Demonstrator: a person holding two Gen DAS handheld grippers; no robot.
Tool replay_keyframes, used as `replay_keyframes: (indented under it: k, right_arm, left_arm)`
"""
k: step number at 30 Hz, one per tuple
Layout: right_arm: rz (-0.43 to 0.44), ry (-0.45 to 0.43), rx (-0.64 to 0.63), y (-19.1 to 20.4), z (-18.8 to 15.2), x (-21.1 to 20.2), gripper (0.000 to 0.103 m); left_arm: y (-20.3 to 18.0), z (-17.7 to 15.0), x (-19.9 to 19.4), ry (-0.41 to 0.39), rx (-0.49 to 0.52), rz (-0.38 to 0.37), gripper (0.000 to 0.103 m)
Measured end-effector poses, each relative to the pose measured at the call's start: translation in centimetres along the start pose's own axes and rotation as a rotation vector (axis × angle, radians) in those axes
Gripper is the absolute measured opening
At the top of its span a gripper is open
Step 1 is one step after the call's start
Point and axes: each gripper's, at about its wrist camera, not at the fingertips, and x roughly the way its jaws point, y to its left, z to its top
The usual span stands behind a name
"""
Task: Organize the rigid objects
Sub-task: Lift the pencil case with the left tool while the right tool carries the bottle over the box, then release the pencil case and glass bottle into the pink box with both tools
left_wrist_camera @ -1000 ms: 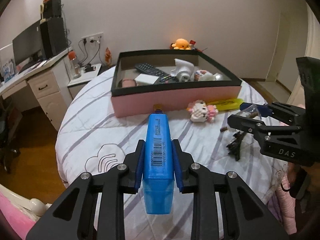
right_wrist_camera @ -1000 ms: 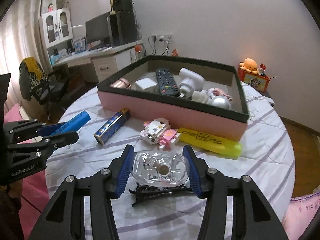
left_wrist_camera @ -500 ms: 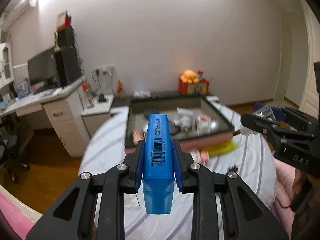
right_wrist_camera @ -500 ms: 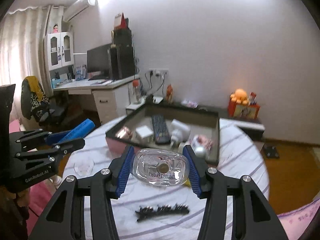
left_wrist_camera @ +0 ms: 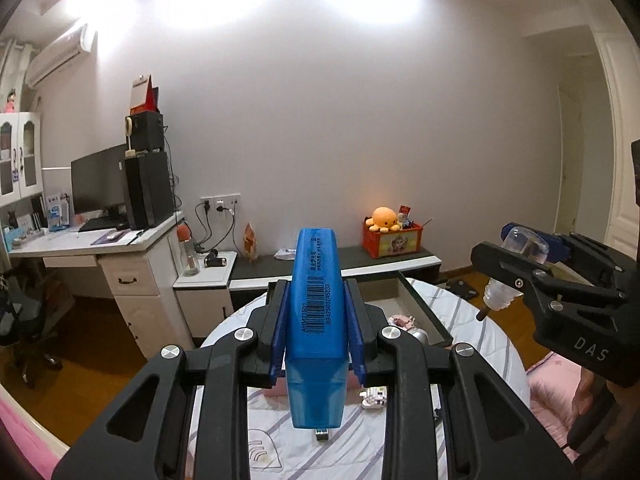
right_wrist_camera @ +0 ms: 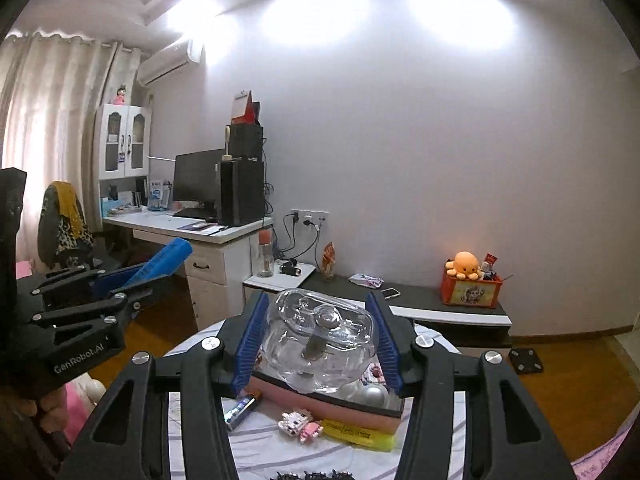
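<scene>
My left gripper (left_wrist_camera: 316, 312) is shut on a blue highlighter pen (left_wrist_camera: 316, 320) with a barcode, held high above the round table (left_wrist_camera: 496, 344). My right gripper (right_wrist_camera: 318, 336) is shut on a clear glass bottle (right_wrist_camera: 320, 344), also raised; it shows at the right of the left wrist view (left_wrist_camera: 520, 248). The pink box with a dark rim (right_wrist_camera: 360, 410) lies below, mostly hidden behind both grippers. A blue battery (right_wrist_camera: 242, 410), a pink block figure (right_wrist_camera: 300, 426), a yellow highlighter (right_wrist_camera: 356, 434) and a black hair clip (right_wrist_camera: 312, 475) lie on the tablecloth in front of the box.
A white desk with monitor and speakers (left_wrist_camera: 120, 208) stands at the left. A low dark shelf (right_wrist_camera: 420, 296) along the wall carries an orange box with an octopus plush (right_wrist_camera: 466, 276). An office chair (right_wrist_camera: 64, 220) is at the far left. Wooden floor surrounds the table.
Both grippers have risen and tilted up with their objects still held; the table and box have dropped to the bottom of both views and the wall now fills them.
</scene>
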Motion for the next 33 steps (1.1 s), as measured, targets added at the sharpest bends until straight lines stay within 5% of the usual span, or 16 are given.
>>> replay_keyframes:
  k: [8,18,25,33]
  right_arm:
    - [0.022,0.036,0.015,-1.0,-0.2,3.2,0.052]
    - [0.028,0.132,0.059,-4.9,-2.3,10.9,0.052]
    - [0.020,0.230,0.090,-7.4,-5.1,16.8,0.052]
    - [0.022,0.328,0.115,-8.9,-7.9,21.0,0.052]
  left_arm:
    - [-1.2,0.5,3.5,0.039,0.035,-0.010,0.026]
    - [-2.5,0.0,13.9,0.171,0.071,-0.043,0.026]
    - [-2.4,-2.8,22.1,0.307,0.049,-0.074,0.026]
    - [-2.9,-5.6,25.9,0.400,0.051,-0.077,0.027]
